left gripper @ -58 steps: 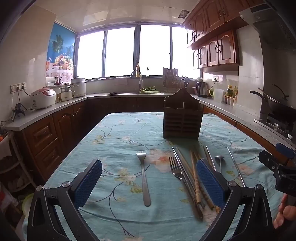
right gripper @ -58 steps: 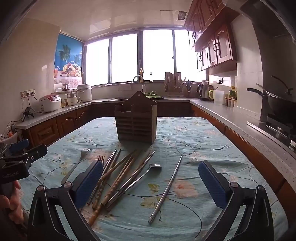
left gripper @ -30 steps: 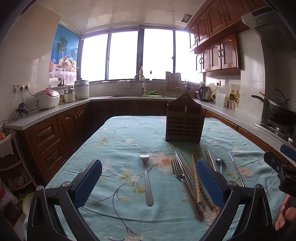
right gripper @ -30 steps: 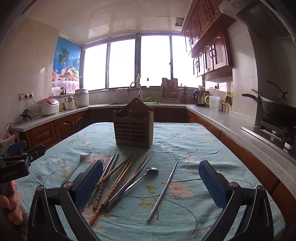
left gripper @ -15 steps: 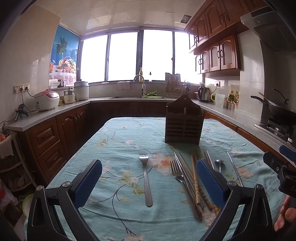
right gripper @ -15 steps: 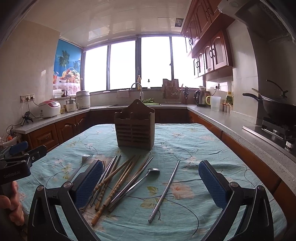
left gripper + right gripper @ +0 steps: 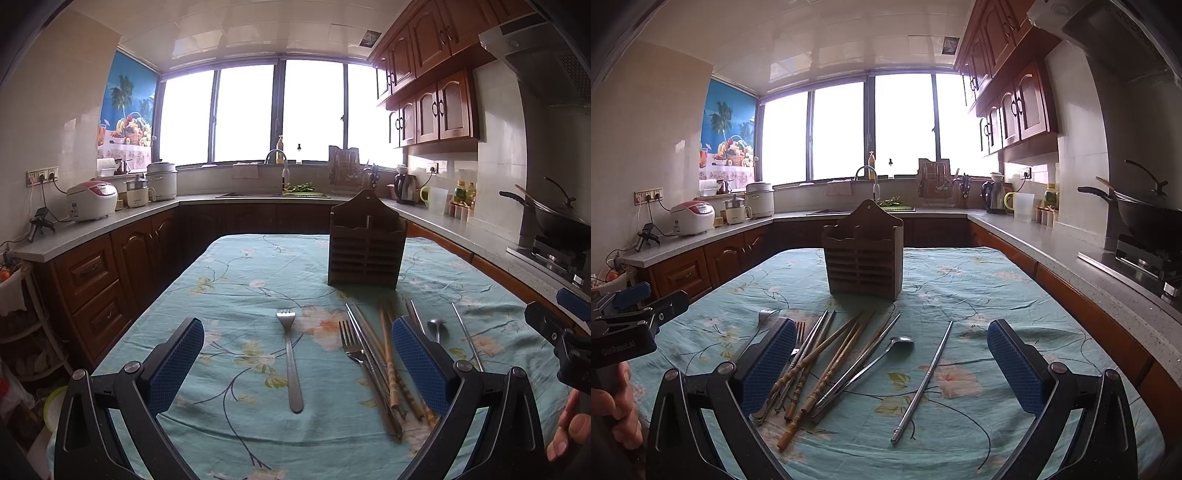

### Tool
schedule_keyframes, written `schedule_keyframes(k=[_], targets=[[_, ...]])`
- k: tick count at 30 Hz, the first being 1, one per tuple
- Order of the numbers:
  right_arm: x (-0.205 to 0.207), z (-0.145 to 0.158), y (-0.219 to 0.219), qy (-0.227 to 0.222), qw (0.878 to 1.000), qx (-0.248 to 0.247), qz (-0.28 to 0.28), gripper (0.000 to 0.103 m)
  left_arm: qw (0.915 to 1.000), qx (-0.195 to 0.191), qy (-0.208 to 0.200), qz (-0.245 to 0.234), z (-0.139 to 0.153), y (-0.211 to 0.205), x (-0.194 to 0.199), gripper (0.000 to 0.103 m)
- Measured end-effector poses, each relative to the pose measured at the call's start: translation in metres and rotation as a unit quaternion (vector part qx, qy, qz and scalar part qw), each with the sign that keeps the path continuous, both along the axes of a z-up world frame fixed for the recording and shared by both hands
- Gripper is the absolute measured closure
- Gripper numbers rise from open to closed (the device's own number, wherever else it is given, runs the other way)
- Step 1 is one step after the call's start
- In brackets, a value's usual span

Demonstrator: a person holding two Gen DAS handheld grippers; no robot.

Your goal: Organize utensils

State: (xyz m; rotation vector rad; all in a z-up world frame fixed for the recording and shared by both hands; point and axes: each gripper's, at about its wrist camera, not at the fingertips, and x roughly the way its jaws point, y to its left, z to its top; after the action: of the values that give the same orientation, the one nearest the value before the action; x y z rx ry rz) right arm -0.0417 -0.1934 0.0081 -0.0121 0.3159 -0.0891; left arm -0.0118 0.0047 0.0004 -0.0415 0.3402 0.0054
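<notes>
Between left jaws, lone fork [image 7: 290, 354]

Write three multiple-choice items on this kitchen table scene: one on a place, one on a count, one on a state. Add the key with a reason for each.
1. Where does the lone fork lie?
A. Inside the wooden utensil holder
B. Flat on the tablecloth, apart from the utensil pile, on its left
C. In the sink

2. How many forks show in the left wrist view?
A. Two
B. Five
C. None

3. What state is the left gripper in?
A. Shut on a chopstick
B. Shut on a spoon
C. Open, holding nothing

Key: 1 B, it lies alone on the tablecloth, short of the wooden utensil holder. 2 A, the lone fork plus a second fork at the pile's edge. 3 C, its blue pads stand wide apart with only cloth and the fork between them.
</notes>
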Motion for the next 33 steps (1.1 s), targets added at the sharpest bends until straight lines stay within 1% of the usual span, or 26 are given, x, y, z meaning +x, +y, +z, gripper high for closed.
schedule_keyframes(k=[33], targets=[[0.005,-0.001,-0.003,0.006,1.0,0.01,-0.002,0.0,0.9998,-0.005,0.016,-0.008,0.001,0.0,0.011,0.001]])
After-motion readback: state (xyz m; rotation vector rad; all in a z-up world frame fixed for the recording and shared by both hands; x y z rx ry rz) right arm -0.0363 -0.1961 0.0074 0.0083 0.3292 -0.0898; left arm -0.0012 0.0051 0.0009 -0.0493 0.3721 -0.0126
